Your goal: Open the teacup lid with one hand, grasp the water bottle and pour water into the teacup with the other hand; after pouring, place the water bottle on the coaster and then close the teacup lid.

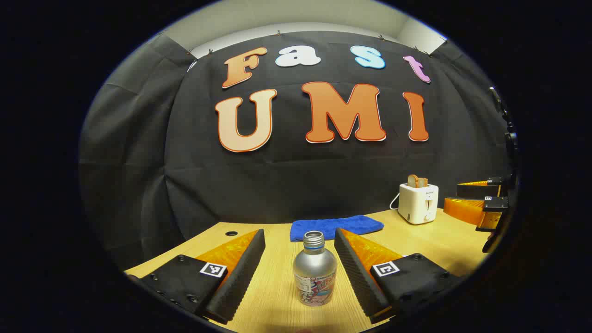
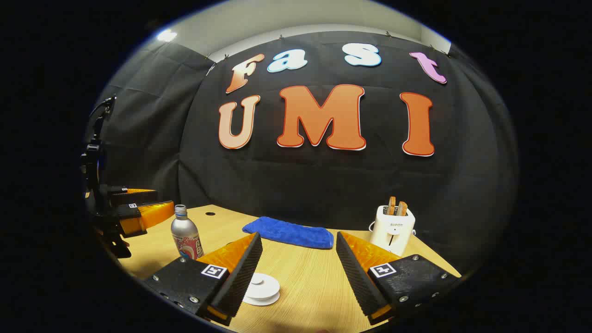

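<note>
The table (image 1: 430, 240) fills the lower part of both views. In the left gripper view the left gripper (image 1: 299, 263) is open, and the bottle (image 1: 314, 276) stands uncapped between its fingers at bottom centre, not touched. A hard push could tip it and spill. The right gripper (image 2: 299, 270) is open too, with the lid (image 2: 262, 286) at lower centre beside its left finger; it may close off-centre and slip.

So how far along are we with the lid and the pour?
Nothing looks done yet. The silver metal water bottle stands uncapped on the wooden table between the open left gripper, not gripped. The white round teacup lid sits in place by the open right gripper. Lid lifting, grasping, pouring, placing and closing all remain.
</note>
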`<state>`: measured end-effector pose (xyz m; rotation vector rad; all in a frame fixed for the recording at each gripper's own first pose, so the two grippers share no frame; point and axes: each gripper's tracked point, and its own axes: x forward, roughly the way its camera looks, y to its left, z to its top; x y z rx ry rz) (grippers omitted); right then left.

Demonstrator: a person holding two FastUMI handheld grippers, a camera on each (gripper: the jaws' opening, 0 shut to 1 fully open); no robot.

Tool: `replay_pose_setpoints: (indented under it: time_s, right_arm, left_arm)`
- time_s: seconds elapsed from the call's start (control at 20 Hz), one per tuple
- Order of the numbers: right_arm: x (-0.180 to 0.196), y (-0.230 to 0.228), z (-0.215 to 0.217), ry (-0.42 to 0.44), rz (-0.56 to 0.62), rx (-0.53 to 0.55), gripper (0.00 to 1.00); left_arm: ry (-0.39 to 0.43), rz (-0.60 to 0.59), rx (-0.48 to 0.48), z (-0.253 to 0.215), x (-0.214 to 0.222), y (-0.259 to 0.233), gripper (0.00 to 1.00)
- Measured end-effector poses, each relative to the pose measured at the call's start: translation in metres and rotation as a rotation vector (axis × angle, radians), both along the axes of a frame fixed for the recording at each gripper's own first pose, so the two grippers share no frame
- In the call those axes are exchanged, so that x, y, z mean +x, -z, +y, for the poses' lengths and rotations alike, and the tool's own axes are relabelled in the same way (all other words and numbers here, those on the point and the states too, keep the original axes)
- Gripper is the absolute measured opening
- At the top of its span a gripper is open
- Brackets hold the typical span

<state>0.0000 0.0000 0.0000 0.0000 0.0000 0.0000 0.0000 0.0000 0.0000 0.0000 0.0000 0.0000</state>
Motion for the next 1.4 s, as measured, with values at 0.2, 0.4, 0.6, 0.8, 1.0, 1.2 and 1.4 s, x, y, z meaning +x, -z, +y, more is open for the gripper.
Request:
replay_pose_setpoints:
  time_s: [0.2,0.4,0.6,0.8,1.0,1.2,1.4]
  right_arm:
    - [0.0,-0.001,0.001,-0.002,0.001,0.009,0.96]
    - [0.0,0.0,0.001,0.0,0.007,0.012,0.96]
    - [-0.001,0.001,0.003,0.003,0.011,0.003,0.96]
    - [-0.004,-0.002,0.005,-0.004,0.002,-0.001,0.96]
    - [-0.006,0.003,0.01,-0.024,0.01,-0.007,0.96]
    - [-0.005,0.01,0.017,-0.05,0.026,-0.012,0.96]
    - [-0.003,0.014,0.023,-0.075,0.028,-0.01,0.96]
  left_arm:
    - [-0.007,0.007,-0.011,0.004,0.0,0.005,0.99]
    - [-0.003,0.017,-0.011,0.005,-0.001,0.009,1.0]
    - [0.01,0.018,-0.019,0.001,-0.002,0.009,0.99]
    - [0.017,0.009,-0.012,-0.001,-0.004,0.004,1.0]
    - [0.015,0.006,-0.016,-0.004,-0.004,0.004,0.99]
    - [0.002,0.041,-0.024,-0.005,-0.001,0.018,1.0]
    - [0.0,0.044,-0.008,-0.007,0.001,0.024,0.99]
